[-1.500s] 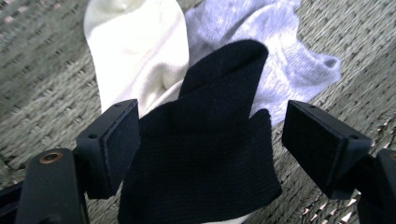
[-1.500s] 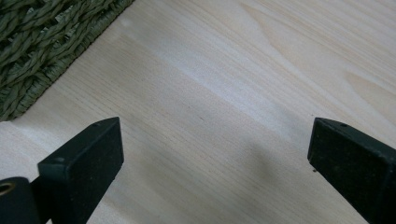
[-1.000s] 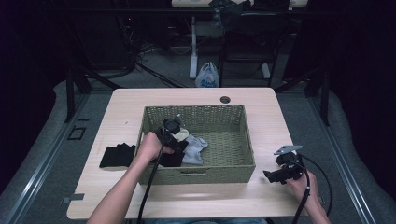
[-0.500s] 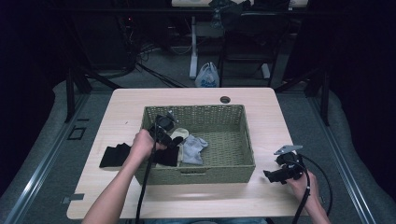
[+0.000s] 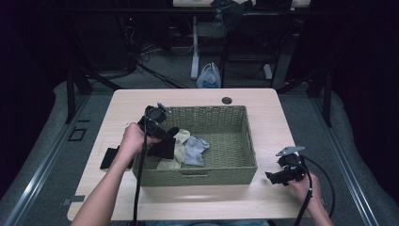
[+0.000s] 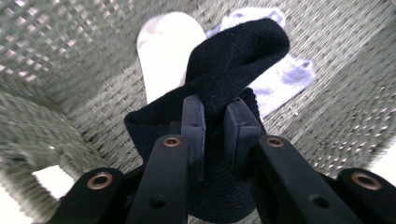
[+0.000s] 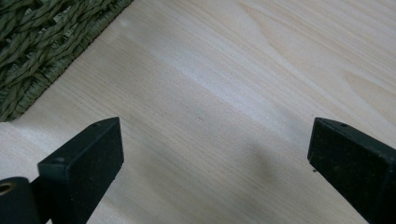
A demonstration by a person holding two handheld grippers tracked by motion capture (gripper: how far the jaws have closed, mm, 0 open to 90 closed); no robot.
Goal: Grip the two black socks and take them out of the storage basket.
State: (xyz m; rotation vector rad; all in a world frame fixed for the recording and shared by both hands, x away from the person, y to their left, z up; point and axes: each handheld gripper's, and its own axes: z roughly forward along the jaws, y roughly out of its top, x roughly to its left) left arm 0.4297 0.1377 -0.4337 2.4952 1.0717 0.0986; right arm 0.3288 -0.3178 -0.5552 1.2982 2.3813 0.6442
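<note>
We have the black sock [image 6: 219, 107] pinched between the pads of our left gripper [image 5: 162, 134], held above the left end of the woven basket [image 5: 235, 169]. In the left gripper view the jaws have just been closing and now press on the sock's middle: one part folds over past the fingertips toward the basket floor, the rest bunches below the pads. In the high view it hangs as a dark flap under the gripper, its lower edge near or touching the socks lying in the basket; we cannot tell which. Its long axis runs roughly along our jaws, drooping down and away from the hand.

Just beyond it on the basket floor lie a cream sock [image 5: 179, 141] and a pale blue-grey sock [image 5: 195, 150], side by side and touching. Outside the basket's left wall, on the wooden table [image 5: 263, 202], lies another black piece of cloth [image 5: 109, 157].

We judge that the coming move turns on this: the held sock sits inside the basket's left wall, while that dark cloth lies just beyond the wall, so the sock must clear the rim leftward.

Our right gripper [image 5: 278, 177] rests on the table off the basket's near right corner, jaws spread wide on nothing, well apart from the sock. Our left hand is the nearer one.
</note>
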